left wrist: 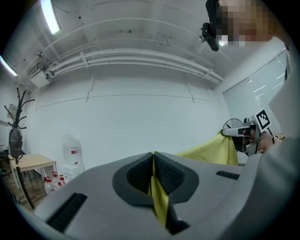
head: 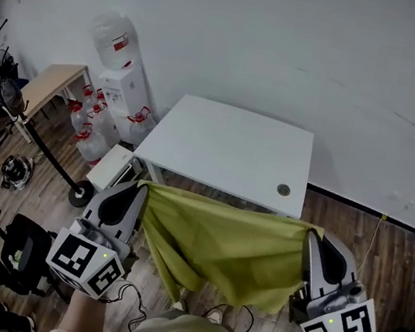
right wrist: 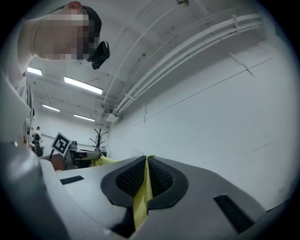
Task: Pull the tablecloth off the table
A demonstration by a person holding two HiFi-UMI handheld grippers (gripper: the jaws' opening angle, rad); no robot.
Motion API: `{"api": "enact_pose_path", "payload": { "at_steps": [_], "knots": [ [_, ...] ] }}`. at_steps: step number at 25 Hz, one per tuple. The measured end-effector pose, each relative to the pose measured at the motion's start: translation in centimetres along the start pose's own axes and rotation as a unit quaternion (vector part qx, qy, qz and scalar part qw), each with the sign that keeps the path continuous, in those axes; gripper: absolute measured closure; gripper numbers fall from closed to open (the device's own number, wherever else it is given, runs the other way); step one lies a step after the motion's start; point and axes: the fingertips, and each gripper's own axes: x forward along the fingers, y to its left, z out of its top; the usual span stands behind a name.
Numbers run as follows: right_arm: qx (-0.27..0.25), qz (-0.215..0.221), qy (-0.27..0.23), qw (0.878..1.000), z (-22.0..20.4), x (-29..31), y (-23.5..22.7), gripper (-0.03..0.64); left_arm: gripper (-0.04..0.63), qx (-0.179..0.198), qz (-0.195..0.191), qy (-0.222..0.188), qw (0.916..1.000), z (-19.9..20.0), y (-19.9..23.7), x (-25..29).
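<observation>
Head view: I see the yellow-green tablecloth (head: 221, 250) hanging clear of the white table (head: 226, 149), in front of its near edge | top hem stretched, body sagging in soft folds | left hand-held gripper (head: 143, 187) clamped on one corner | right hand-held gripper (head: 313, 232) clamped on the other

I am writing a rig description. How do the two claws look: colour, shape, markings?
The left claw and right claw are alike: smooth grey shells that taper to a tip, with black meshed pads inside. Each carries a white cube with black square markers and a small green light.
</observation>
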Motion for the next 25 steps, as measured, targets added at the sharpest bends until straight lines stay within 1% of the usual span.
{"api": "enact_pose_path", "payload": {
  "at_steps": [6, 10, 15, 19, 25],
  "knots": [
    [-0.007, -0.014, -0.003, 1.0, 0.0, 1.9, 1.8, 0.588, 0.574, 0.0, -0.015, -0.006, 0.9999, 0.0, 2.7, -0.1],
    [-0.013, -0.023, -0.002, 1.0, 0.1, 2.6, 2.3, 0.588, 0.575, -0.001, -0.025, -0.01, 0.9996, 0.0, 3.7, 0.1],
    [-0.042, -0.037, 0.016, 0.998, -0.1, 3.3, 2.3, 0.588, 0.574, -0.008, -0.035, -0.012, 0.9993, -0.3, 4.2, 0.8],
    [-0.045, -0.036, 0.021, 0.998, 0.0, 4.6, 2.4, 0.588, 0.575, -0.017, -0.036, -0.012, 0.9991, -0.5, 5.3, 1.4],
    [-0.047, -0.038, 0.023, 0.998, -0.4, 6.1, 2.6, 0.588, 0.574, -0.014, -0.042, -0.008, 0.999, -1.0, 6.6, 2.1]
  ]
}}
